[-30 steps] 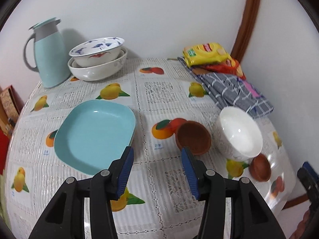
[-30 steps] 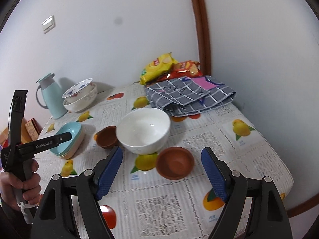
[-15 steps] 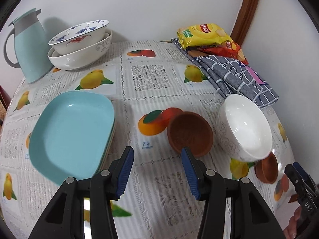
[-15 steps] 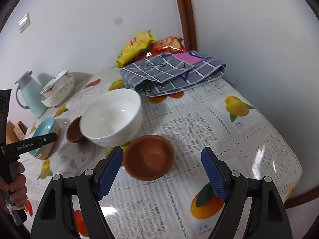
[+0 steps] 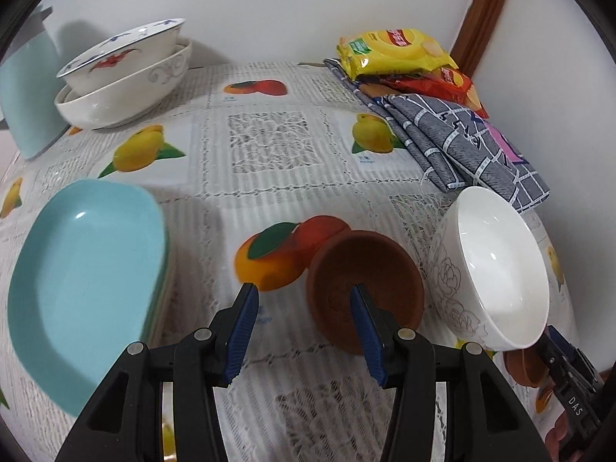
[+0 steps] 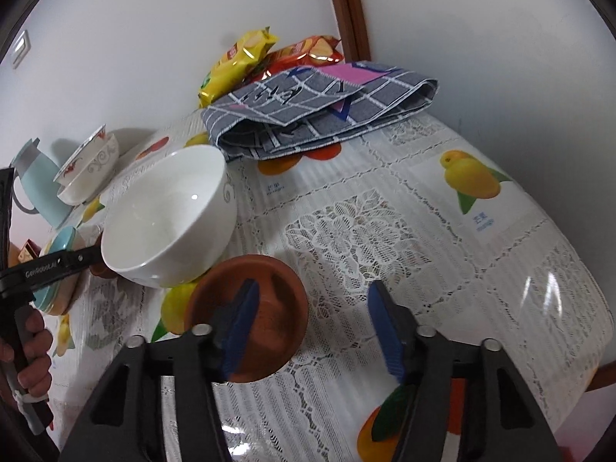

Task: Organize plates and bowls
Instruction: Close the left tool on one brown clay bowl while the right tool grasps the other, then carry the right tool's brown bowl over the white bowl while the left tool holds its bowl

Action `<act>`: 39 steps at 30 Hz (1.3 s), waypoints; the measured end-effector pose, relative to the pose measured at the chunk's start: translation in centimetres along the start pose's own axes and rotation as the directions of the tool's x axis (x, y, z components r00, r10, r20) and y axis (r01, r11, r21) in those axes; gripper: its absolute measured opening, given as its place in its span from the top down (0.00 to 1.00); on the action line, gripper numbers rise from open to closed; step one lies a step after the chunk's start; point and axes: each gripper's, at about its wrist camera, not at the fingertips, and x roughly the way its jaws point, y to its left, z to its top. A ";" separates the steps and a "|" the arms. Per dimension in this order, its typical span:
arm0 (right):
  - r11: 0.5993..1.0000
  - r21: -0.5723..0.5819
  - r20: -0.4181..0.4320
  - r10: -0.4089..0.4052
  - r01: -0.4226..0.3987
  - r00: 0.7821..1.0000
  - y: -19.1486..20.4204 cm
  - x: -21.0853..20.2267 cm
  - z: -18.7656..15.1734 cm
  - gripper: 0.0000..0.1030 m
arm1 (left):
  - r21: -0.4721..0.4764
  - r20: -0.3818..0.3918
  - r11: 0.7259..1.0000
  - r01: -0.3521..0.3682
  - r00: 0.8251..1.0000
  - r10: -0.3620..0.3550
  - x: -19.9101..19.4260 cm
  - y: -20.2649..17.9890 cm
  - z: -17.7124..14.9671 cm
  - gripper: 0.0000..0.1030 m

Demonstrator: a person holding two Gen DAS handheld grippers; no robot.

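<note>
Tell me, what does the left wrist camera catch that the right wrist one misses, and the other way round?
Only the left view shows the teal plate's whole inside and the left gripper straddling one brown bowl's rim. Only the right view shows a wall switch, the hand holding the left gripper, and the right gripper, jaws just closing, around the other brown bowl's rim. Both show the white bowl, checked cloth and snack bags.

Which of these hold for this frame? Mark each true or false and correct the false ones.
1. The white bowl holds rice. False: it is empty.
2. Each gripper straddles the rim of a brown bowl. True: left gripper at one brown bowl, right gripper at the other.
3. Two patterned bowls are nested. True.
4. The checked cloth covers the teal plate. False: they lie apart.
</note>
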 end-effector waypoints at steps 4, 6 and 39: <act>0.999 -0.033 -0.002 -0.010 0.010 1.000 0.3 0.7 -0.2 0.54 | -0.001 -0.012 1.000 -0.014 1.000 0.014 1.1 -0.3 0.4 0.54; 0.999 -0.045 0.010 -0.019 0.019 1.000 0.5 0.8 -0.3 0.57 | 0.001 -0.021 1.000 -0.023 1.000 0.023 1.5 -0.4 0.5 0.54; 0.999 0.033 0.074 -0.041 0.038 0.996 1.5 -2.2 -0.6 0.90 | 0.053 0.019 0.998 0.029 0.999 -0.030 -2.6 -1.8 -1.9 0.91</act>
